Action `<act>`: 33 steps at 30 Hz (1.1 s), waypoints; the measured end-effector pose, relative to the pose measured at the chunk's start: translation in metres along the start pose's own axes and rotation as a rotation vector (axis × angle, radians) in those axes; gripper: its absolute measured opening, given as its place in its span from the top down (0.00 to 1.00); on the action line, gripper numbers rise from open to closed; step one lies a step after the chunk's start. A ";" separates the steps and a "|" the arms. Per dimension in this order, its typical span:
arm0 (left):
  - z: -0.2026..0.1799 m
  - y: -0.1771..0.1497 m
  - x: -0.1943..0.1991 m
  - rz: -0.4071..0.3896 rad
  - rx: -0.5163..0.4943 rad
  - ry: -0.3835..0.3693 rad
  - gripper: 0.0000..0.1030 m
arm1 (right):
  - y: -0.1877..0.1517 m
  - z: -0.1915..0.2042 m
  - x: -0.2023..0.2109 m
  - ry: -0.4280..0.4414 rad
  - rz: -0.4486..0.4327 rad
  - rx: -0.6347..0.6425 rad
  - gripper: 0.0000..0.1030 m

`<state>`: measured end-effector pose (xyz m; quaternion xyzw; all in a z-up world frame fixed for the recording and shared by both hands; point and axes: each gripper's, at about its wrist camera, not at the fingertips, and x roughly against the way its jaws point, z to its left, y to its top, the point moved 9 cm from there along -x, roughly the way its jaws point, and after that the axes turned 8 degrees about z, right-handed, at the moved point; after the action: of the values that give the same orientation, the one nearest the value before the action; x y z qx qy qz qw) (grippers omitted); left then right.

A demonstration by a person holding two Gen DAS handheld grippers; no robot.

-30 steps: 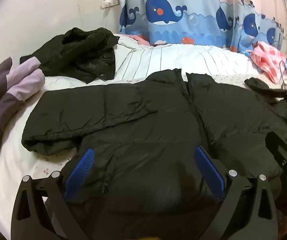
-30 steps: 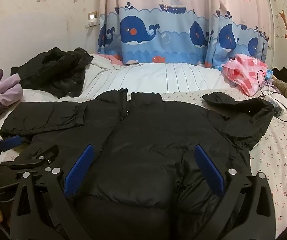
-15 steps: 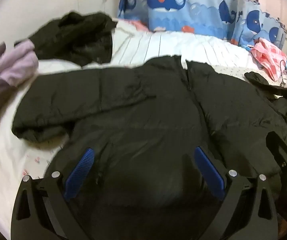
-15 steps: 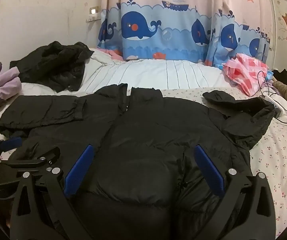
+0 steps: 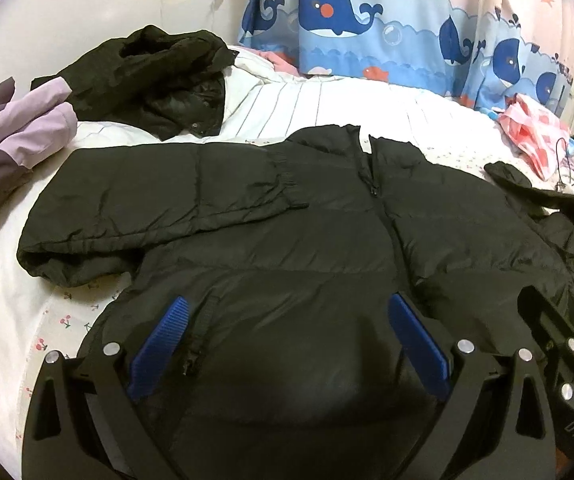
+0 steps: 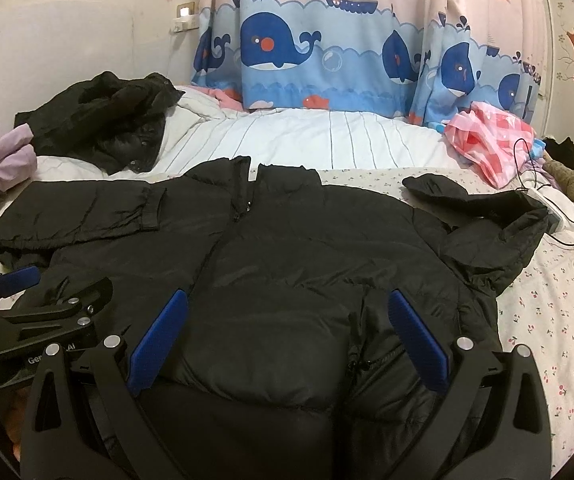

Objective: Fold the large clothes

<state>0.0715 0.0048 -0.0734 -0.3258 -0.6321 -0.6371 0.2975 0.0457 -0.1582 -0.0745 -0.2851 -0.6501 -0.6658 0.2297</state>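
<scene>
Padding makes the black jacket puffy and soft; I judge it light for its bulk, springy, with a smooth shell that may slide in a pinch. It lies front up on the bed, zip closed, collar toward the curtain, hem nearest both cameras. Its left-side sleeve is already laid across the chest, cuff near the zip; the other sleeve sprawls outward, bent and crumpled. The fill would probably push back, so a fold may need pressing down to stay.

Good holds, in my judgement, are seamed edges: the cuff of the loose sleeve, the hem corners, or the shoulder seam, where a thick pinch of fabric will not slip.

The left hand-held gripper hangs over the lower front of the jacket with its jaws spread wide and nothing between them. The right hand-held gripper sits likewise over the hem area, jaws wide apart, gripping nothing.

Further out lie a second dark coat in a heap, a purple garment at the bed's left edge, a pink checked cloth and a whale-print curtain.
</scene>
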 end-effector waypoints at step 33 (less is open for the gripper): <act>-0.004 -0.005 -0.005 0.002 -0.013 0.041 0.07 | -0.005 0.006 -0.010 0.008 0.046 0.007 0.06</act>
<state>0.0702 0.0012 -0.0804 -0.3154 -0.6213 -0.6474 0.3087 0.0499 -0.1525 -0.0847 -0.2963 -0.6448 -0.6592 0.2486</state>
